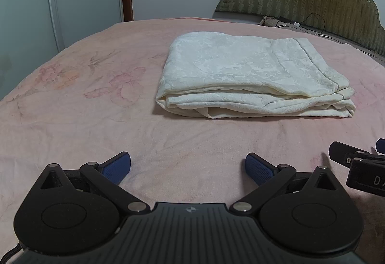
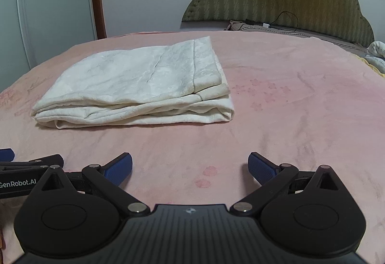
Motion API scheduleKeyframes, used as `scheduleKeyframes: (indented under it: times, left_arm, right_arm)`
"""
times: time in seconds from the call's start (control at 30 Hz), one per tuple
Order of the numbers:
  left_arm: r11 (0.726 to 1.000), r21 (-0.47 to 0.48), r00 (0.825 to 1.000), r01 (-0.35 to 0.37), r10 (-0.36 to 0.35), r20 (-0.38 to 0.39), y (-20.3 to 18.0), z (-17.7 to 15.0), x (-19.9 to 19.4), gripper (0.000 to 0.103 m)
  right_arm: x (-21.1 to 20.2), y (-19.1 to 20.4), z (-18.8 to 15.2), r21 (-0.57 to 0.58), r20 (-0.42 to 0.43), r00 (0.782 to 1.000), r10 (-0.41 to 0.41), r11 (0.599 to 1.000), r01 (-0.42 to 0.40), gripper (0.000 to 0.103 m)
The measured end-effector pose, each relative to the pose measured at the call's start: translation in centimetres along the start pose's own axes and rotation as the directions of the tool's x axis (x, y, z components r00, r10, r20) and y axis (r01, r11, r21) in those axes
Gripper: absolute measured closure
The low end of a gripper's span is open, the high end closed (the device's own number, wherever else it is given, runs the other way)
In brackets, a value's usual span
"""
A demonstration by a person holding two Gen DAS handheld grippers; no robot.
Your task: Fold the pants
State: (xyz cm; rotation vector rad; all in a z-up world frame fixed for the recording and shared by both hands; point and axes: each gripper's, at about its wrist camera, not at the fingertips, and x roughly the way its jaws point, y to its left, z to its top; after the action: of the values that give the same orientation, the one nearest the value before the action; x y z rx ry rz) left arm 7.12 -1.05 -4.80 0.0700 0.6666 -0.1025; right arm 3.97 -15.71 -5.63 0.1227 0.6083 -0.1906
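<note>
Just one folded pants point(image 1: 255, 76) bundle on one bed point(image 1: 96, 119); two hand-held grippers, left point(image 1: 188, 167) and right point(image 2: 190, 167), both spread apart.

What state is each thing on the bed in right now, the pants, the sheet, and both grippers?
Cream-white patterned fabric pants: folded into a flat layered rectangle, lying on the bed, untouched.
Pink floral bed sheet: spread over the bed, lightly wrinkled.
Left gripper: open, blue-padded fingers wide apart, holding nothing, short of the pants.
Right gripper: open, holding nothing, short of the pants.
</note>
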Motion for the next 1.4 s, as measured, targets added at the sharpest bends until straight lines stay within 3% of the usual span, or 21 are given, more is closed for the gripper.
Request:
scheduleKeyframes:
  times: [0.23, 0.43, 1.4]
  left_arm:
    - [1.000, 0.020, 0.999, -0.024, 0.023, 0.029, -0.3, 0.3, -0.2, 0.001]
    - [1.000, 0.003, 1.000, -0.021, 0.021, 0.002, -0.1, 0.4, 0.3, 0.000]
    - [1.000, -0.019, 1.000, -0.019, 0.018, -0.007, 0.1, 0.2, 0.3, 0.000]
  right_arm:
    - [-0.4, -0.1, -0.1, 0.006, 0.028, 0.999, 0.015, 1.000, -0.016, 0.000]
    - [0.8, 0.3, 0.0, -0.018, -0.041, 0.999, 0.001, 1.000, -0.002, 0.000]
    - [0.8, 0.2, -0.1, -0.018, -0.049, 0.998, 0.026, 0.999, -0.027, 0.000]
